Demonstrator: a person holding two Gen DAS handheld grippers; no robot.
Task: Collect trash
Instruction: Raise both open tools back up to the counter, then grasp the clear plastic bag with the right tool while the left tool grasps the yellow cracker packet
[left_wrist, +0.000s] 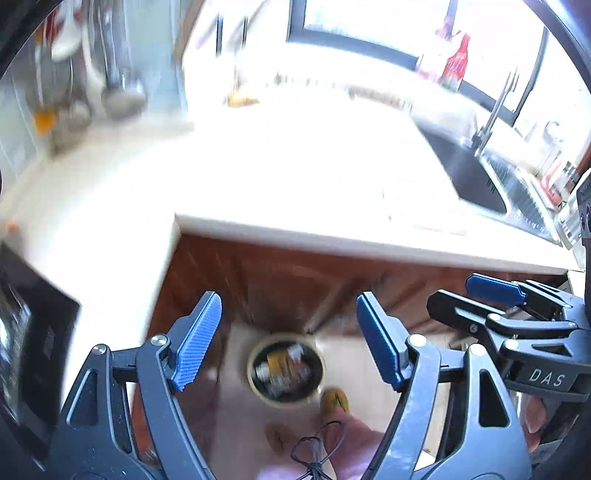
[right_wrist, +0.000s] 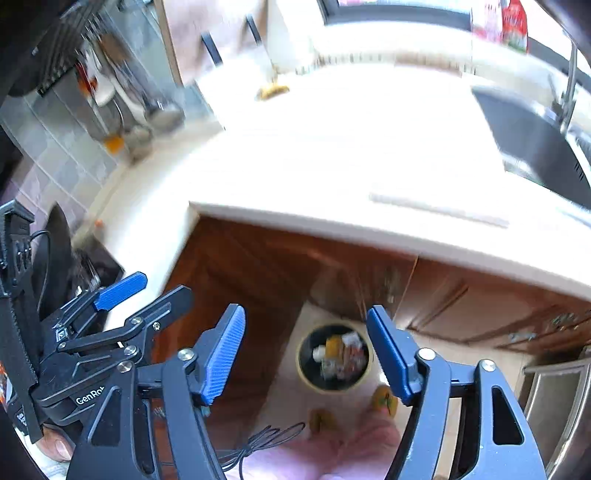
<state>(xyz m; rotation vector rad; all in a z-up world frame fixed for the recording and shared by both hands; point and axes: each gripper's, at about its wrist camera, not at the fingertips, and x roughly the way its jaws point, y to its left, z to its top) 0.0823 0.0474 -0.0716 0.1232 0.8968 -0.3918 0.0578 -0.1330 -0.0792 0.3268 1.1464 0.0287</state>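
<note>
**Spotter:** Take the trash bin as your mark. It stands on the pale floor at the foot of the brown cabinets, round, dark inside, with crumpled wrappers and a yellow piece lying in it. Your left gripper hangs high above it, blue pads apart, nothing between them. Your right gripper is the same: jaws apart, empty, the bin showing in the gap.

**Operator:** What's around the bin?

**Spotter:** Just on the near side of it, two yellow slippers and pink trousers, with a thin black cable looping beside them. Above and beyond the bin, the white countertop overhangs the cabinets, and its inner corner juts out above the bin's left. Far right of the bin, up on the counter, sits a dark sink with a tap. Far left, a black stove edge.

**Operator:** Room to move?

**Spotter:** Open floor right of the bin; the counter's front edge is the nearest hard limit above it.

**Operator:** Anything unclear?

**Spotter:** Plenty. The counter is washed out by glare, so small items on it are lost. The hanging utensils and a red-labelled bottle by the window are smeared. What exactly the wrappers are, you can't tell.
</note>
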